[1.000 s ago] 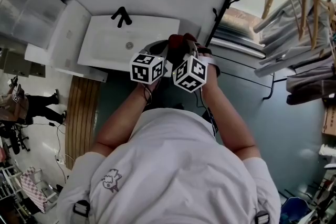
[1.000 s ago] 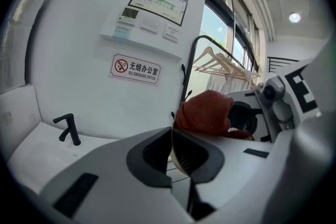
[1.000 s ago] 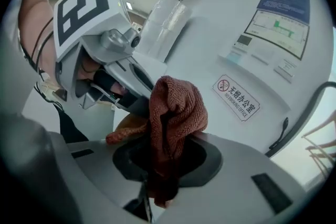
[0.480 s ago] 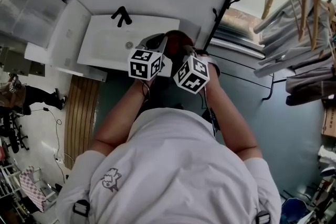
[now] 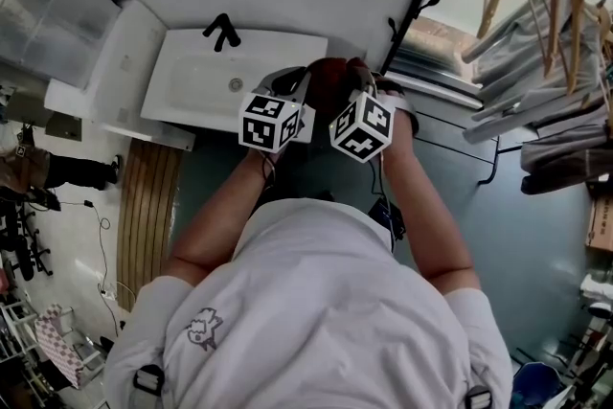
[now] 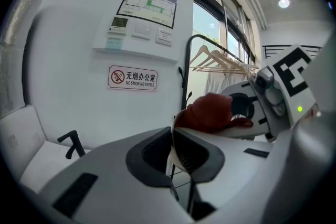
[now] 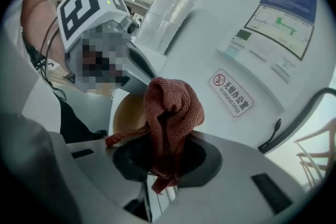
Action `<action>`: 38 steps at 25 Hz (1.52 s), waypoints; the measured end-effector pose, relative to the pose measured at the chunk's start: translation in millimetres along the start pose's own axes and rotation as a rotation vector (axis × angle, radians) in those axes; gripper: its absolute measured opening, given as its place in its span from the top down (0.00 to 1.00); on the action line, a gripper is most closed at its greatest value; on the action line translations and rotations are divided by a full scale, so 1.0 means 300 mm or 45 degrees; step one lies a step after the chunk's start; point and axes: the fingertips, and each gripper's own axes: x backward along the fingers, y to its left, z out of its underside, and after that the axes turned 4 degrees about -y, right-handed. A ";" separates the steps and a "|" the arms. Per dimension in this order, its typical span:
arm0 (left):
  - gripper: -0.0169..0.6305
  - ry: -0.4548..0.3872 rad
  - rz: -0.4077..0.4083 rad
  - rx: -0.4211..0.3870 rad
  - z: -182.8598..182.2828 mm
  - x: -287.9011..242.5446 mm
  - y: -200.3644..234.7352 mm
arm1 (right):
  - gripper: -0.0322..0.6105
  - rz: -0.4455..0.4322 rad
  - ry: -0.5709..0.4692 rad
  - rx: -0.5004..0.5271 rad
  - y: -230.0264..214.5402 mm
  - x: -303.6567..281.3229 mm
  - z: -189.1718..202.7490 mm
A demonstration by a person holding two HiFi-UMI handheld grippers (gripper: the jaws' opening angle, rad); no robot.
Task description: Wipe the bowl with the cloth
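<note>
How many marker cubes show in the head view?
2. One cube sits on the left gripper, at the sink front edge; the other on the right gripper, beside the cloth. None seems hidden.

White short-sleeved shirt (image 5: 326, 302) with a small grey print (image 5: 203, 328)

The bare left forearm (image 5: 225, 211) and the bare right forearm (image 5: 421, 206) are stretched forward and drawn close together ahead of the chest. The white two-jaw left gripper (image 6: 172, 149) is closed on the thin rim of a pale round bowl (image 7: 125, 113). The white two-jaw right gripper (image 7: 161, 162) is clamped on a bunched rust-red knitted cloth (image 7: 170, 107). Both grippers are held side by side, just apart.
</note>
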 end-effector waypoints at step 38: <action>0.93 -0.129 0.033 0.046 -0.120 0.032 0.024 | 0.80 -0.133 -0.008 0.168 0.093 -0.055 -0.109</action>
